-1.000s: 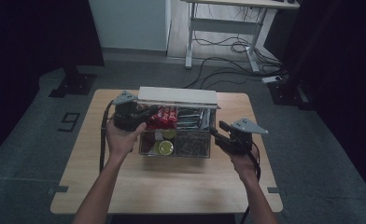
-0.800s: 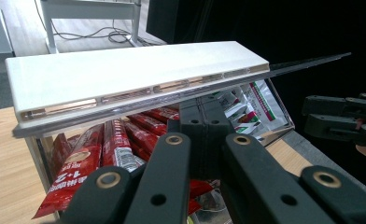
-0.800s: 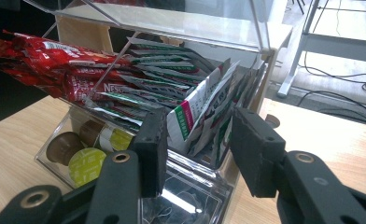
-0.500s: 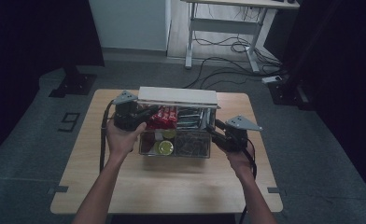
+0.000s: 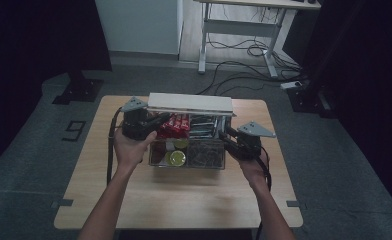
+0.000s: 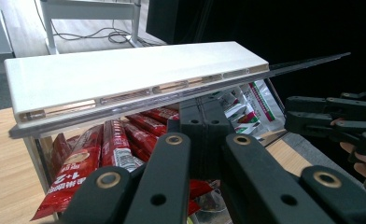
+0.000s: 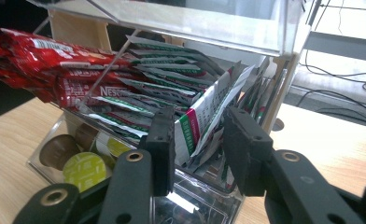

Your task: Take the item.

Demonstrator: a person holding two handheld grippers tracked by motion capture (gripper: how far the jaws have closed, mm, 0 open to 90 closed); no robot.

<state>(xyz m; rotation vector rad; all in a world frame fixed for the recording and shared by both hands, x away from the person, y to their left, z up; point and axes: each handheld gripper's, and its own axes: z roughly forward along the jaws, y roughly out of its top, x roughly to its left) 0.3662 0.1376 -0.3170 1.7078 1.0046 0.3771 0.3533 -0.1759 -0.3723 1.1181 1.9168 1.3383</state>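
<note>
High view: both forearms are reaching in from the bottom edge toward a clear acrylic organiser box (image 5: 186,159) sitting at the centre of a light wooden table (image 5: 179,200). The table is standing on a grey floor (image 5: 334,165) carrying a marking that reads "9"; a white desk frame (image 5: 234,30) with loose cables is standing behind it, and dark curtains are flanking the scene.

The box's white slab lid (image 6: 134,74) is standing raised over the rear compartments. The left gripper (image 5: 156,122) is lying at the box's left rear corner, its jaws pressed together just under the lid edge; whether they are pinching the lid cannot be told. The right gripper (image 7: 197,149) is pointing at the box's right side, its jaws parted around a white sachet with green and red print (image 7: 202,126), not yet closing on it.

Red stick packets (image 7: 45,60) are filling the left rear compartment; one is reading "NES…", another "1+2" in the left gripper view. Green and brown coffee capsules (image 7: 83,168) are lying in the front compartment.
</note>
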